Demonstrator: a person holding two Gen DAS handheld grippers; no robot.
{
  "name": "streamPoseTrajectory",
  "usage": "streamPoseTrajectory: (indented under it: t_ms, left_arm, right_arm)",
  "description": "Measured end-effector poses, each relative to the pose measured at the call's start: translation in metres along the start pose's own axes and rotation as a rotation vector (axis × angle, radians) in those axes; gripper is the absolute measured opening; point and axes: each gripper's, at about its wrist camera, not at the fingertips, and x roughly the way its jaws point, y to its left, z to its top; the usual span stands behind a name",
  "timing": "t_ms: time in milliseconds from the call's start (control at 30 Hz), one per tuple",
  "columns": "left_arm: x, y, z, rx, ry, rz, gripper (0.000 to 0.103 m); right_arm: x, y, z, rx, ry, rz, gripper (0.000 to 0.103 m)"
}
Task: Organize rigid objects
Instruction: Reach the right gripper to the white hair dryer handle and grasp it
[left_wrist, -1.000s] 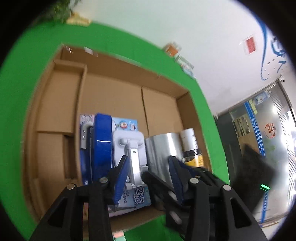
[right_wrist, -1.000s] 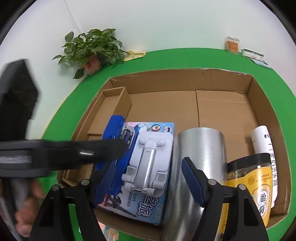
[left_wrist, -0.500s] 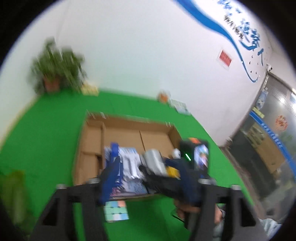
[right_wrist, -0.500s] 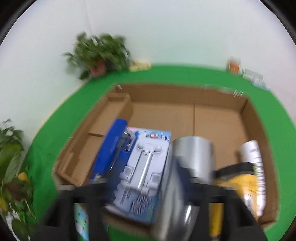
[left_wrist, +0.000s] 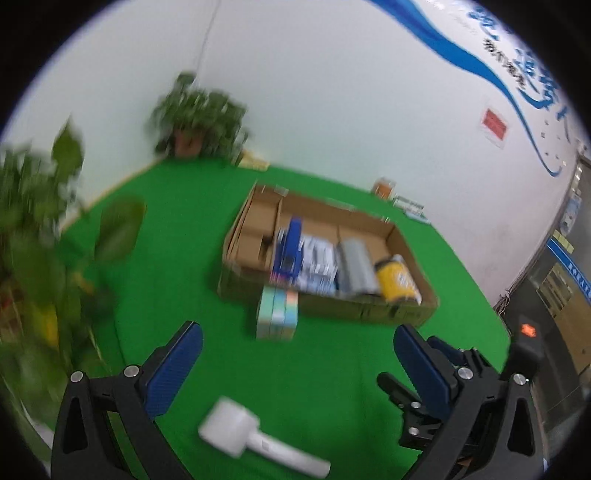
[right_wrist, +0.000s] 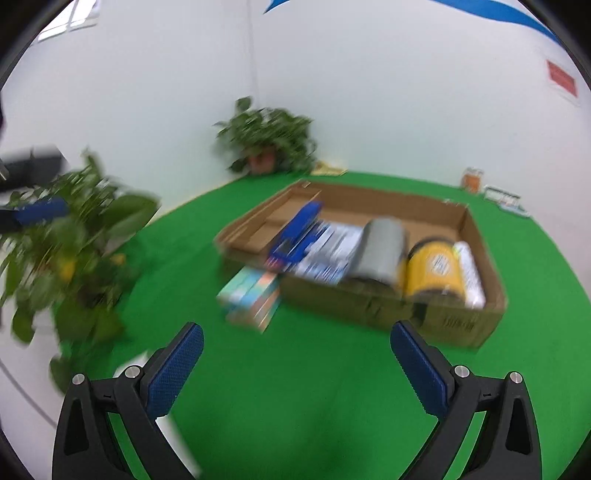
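A cardboard box (left_wrist: 406, 314) (right_wrist: 458, 325) lies on the green table. It holds a blue stapler (left_wrist: 290, 245) (right_wrist: 295, 236), a carded phone holder (left_wrist: 317, 266) (right_wrist: 328, 251), a silver can (left_wrist: 354, 264) (right_wrist: 382, 251), a yellow jar (left_wrist: 397, 282) (right_wrist: 434, 271) and a white bottle (right_wrist: 469, 275). A pastel box (left_wrist: 277, 314) (right_wrist: 251, 295) lies in front of the cardboard box. A white handled tool (left_wrist: 258, 439) lies near my left gripper (left_wrist: 295, 365). Both the left gripper and the right gripper (right_wrist: 295, 365) are open, empty and well back from the box.
A leafy plant (left_wrist: 40, 236) (right_wrist: 70, 251) stands close at the left. A potted plant (left_wrist: 199, 122) (right_wrist: 266, 140) stands in the far corner. Small items (left_wrist: 399, 195) (right_wrist: 491, 188) line the far wall. The right gripper's body (left_wrist: 480, 391) shows beside my left one.
Both grippers have pulled back and up from the cardboard box and opened wider. The box now sits far ahead. The pastel box, white tool and near plant came into view.
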Motion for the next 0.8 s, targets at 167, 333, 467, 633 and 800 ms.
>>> streamPoseTrajectory:
  t_ms: [167,333,467,633,800]
  left_arm:
    - [0.03,0.033,-0.058,-0.137,0.15,0.027,0.102]
    - [0.046,0.065,-0.096,-0.304,0.269,-0.025,0.102]
    - [0.053,0.069,-0.106,-0.324,0.292,-0.064,0.102]
    - [0.077,0.068,-0.119,-0.393,0.364,-0.162,0.088]
    - [0.106,0.038,-0.121,-0.304,0.446,-0.215,0.061]
  right_arm:
    - [0.006,0.036,-0.05,-0.082,0.101,0.193,0.102]
    - [0.018,0.062,-0.083,-0.134,0.204,0.39,0.097]
    - [0.037,0.078,-0.092,-0.174,0.239,0.398,0.076]
    - [0.063,0.092,-0.11,-0.226,0.333,0.353,0.029]
    - [0.044,0.079,-0.119,-0.173,0.321,0.266,0.025]
